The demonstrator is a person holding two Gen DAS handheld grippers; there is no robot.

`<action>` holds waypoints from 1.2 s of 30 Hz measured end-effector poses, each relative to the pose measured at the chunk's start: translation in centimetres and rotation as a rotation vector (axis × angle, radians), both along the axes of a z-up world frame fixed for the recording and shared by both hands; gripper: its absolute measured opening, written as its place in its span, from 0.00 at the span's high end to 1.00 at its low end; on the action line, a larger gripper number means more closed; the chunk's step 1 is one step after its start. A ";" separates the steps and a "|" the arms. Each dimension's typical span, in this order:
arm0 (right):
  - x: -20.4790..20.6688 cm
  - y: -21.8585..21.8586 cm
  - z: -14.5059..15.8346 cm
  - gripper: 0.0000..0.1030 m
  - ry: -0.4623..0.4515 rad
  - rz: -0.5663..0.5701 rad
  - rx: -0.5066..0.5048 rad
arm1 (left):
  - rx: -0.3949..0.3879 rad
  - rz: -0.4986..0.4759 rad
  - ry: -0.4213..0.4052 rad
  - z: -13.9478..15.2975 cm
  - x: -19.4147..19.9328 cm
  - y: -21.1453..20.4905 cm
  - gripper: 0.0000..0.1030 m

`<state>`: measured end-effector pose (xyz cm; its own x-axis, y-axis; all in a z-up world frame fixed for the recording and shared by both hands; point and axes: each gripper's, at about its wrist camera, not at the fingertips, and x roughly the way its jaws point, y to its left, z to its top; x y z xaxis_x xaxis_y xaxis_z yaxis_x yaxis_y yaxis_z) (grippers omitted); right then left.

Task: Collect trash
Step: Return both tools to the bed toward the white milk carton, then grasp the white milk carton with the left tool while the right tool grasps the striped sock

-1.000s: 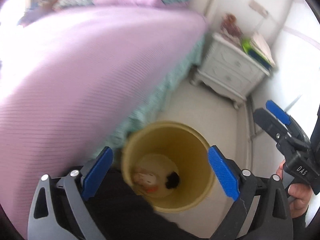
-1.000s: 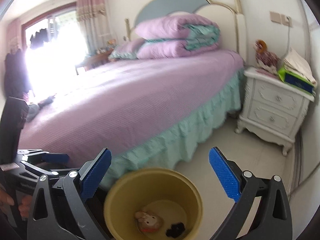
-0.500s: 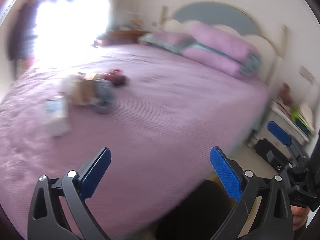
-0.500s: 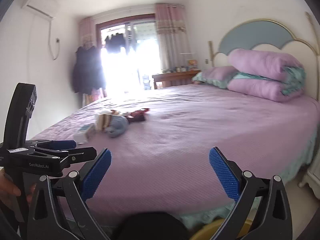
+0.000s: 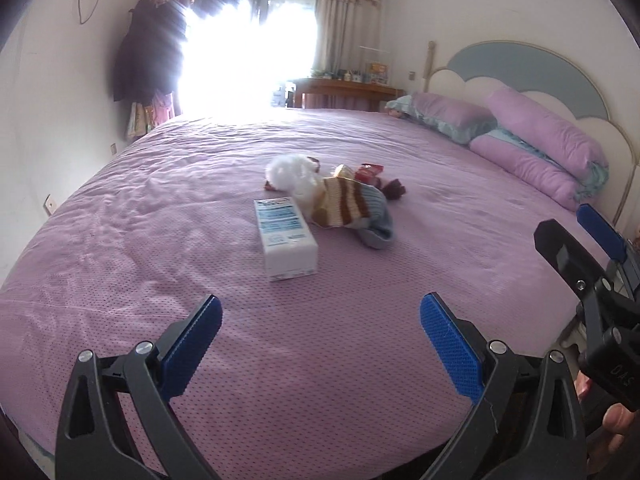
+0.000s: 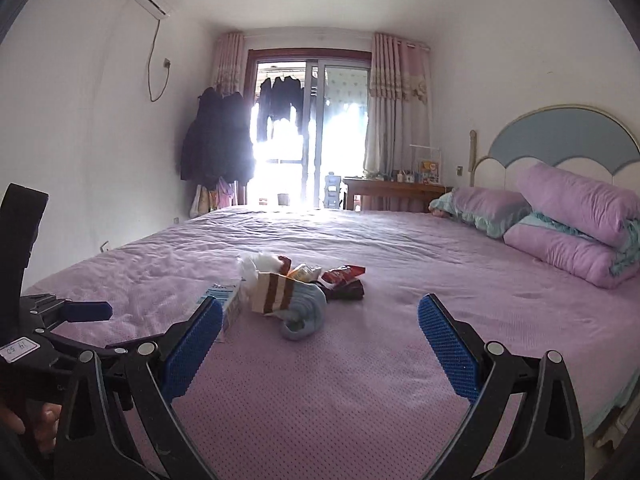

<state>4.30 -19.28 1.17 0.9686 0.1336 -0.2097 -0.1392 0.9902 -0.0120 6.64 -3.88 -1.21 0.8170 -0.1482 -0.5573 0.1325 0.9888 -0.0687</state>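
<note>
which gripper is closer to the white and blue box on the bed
Left, though narrowly. The left gripper points straight at the white and blue box, which lies just ahead. The right gripper sits off to the box's right.

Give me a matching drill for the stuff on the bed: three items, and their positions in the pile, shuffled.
Items:
1. white and blue box
2. striped sock
3. red wrapper

Places:
a. far side of the pile
b. nearest the left claw
c. middle of the pile, just right of the box

Pairs: 1-b, 2-c, 3-a
</note>
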 end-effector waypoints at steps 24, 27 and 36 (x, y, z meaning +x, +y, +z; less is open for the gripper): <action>7.5 -1.4 -3.1 0.08 0.192 0.104 0.089 | -0.027 0.117 0.147 -5.4 11.4 0.4 0.04; 8.1 -1.8 -3.3 0.08 0.202 0.107 0.108 | 0.002 0.133 0.154 -5.9 13.4 -0.1 0.04; 11.2 -2.0 -4.1 0.08 0.259 0.104 0.087 | -0.025 0.163 0.220 -6.8 17.7 0.5 0.47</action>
<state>15.51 -21.28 -2.94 0.8647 0.2575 -0.4313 -0.2270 0.9663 0.1218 24.34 -3.35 -8.05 0.6909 -0.0404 -0.7218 -0.0493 0.9935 -0.1028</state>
